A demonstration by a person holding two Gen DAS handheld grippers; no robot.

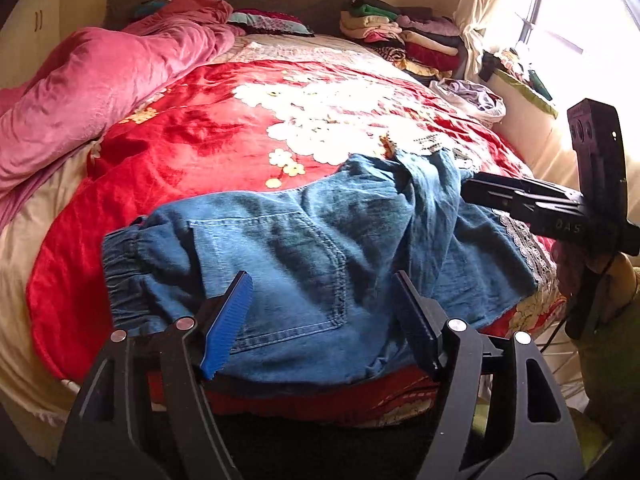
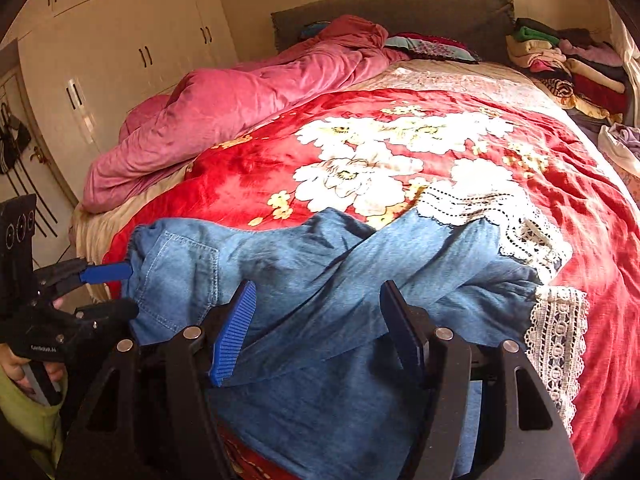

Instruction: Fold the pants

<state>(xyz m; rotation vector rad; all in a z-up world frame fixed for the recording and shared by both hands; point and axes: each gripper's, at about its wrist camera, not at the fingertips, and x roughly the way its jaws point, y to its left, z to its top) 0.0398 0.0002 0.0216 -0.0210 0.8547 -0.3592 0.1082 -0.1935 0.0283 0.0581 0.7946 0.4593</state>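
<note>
Blue denim pants with white lace hems lie across the near edge of the bed, elastic waistband at the left, legs crossed over each other at the right. My left gripper is open and empty, hovering over the back pocket near the waistband; it also shows at the left of the right wrist view. My right gripper is open and empty above the legs; it also shows at the right of the left wrist view. Lace trim lies at the right.
The bed carries a red floral blanket and a bunched pink quilt at the left. Stacks of folded clothes sit at the far right by the headboard. A white wardrobe stands to the left, a bright window to the right.
</note>
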